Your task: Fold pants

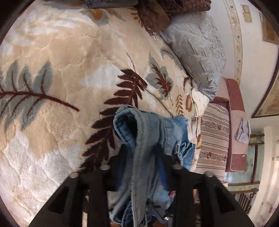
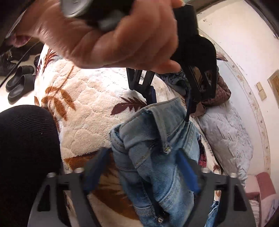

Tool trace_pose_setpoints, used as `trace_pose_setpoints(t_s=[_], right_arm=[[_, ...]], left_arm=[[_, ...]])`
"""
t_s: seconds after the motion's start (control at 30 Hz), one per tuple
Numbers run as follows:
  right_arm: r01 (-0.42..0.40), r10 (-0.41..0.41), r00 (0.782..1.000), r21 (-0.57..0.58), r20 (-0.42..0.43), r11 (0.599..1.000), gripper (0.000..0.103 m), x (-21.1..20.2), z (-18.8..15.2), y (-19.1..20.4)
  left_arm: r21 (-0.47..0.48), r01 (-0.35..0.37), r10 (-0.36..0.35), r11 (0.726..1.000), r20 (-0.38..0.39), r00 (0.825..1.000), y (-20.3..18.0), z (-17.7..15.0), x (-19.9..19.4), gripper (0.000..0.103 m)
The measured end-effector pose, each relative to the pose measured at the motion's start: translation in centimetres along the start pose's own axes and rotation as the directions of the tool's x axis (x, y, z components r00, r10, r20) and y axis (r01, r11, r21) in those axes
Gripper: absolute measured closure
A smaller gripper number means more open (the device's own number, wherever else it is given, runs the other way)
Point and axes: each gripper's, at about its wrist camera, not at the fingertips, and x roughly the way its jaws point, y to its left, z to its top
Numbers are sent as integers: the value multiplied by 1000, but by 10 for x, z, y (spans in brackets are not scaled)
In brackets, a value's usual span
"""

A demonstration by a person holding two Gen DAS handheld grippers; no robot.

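Observation:
The blue jeans (image 1: pixel 148 145) hang bunched between my left gripper's (image 1: pixel 139 165) fingers, lifted above the leaf-patterned blanket (image 1: pixel 61 69). The fingers are mostly hidden by denim; the jaws look shut on the cloth. In the right wrist view the jeans (image 2: pixel 157 148) lie between my right gripper's (image 2: pixel 141 167) blue pads (image 2: pixel 187 167), which stand wide apart either side of the cloth. The left gripper (image 2: pixel 170 99), held by a hand (image 2: pixel 113 35), shows there just above, pinching the jeans' upper edge.
A grey-blue quilted pillow (image 1: pixel 197 57) and a brown bag (image 1: pixel 153 15) lie at the blanket's far edge. Striped bedding (image 1: pixel 214 139) and a wall are at the right. Black shoes (image 2: pixel 19 82) stand on the floor; a black-clad leg (image 2: pixel 26 148) is at the left.

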Motion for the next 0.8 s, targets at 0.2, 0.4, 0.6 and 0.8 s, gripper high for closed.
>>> trace_pose_setpoints(t_s=[0.2,0.4,0.6,0.8], right_arm=[[12,-20,997,113,72,994,66,-36,-3,-33],[-60,12,993,417,116,907,66,-80,-37,-107],[-179,83,983,757,164,628,66,-97,-111,-183],[-279,167,956,925,242,257,65,-75,-211,-219]], left_arm=[[109,10,-16,994,59,998,-41,-10,-1,93],[313,-39,24,949,52,998,-127,-37,5,91],[474,-130,158,871,-20,987,-216,-49,77,88],[549,-228,347,804,-121,930,-273,-51,191,87]])
